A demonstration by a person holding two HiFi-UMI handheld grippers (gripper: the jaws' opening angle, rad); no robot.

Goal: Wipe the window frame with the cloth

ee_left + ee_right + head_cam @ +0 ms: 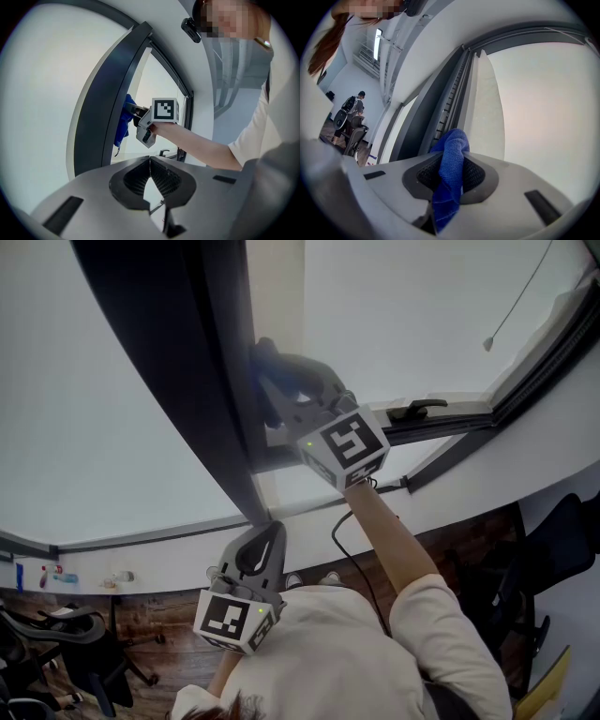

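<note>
A dark window frame post (220,381) runs down between two bright panes. My right gripper (272,371) is raised against it, shut on a blue cloth (265,354) that presses on the post's right edge. In the right gripper view the cloth (451,173) bulges out between the jaws of the right gripper (452,157), next to the frame's dark channel (440,112). The left gripper view shows the cloth (123,123) on the post (105,117). My left gripper (270,532) hangs lower, near the foot of the post, and is shut and empty (150,161).
A black window handle (417,410) sits on the lower frame rail to the right. A blind cord with a pull (487,343) hangs at the upper right. The white sill (141,559) runs below. Office chairs (56,643) stand on the floor.
</note>
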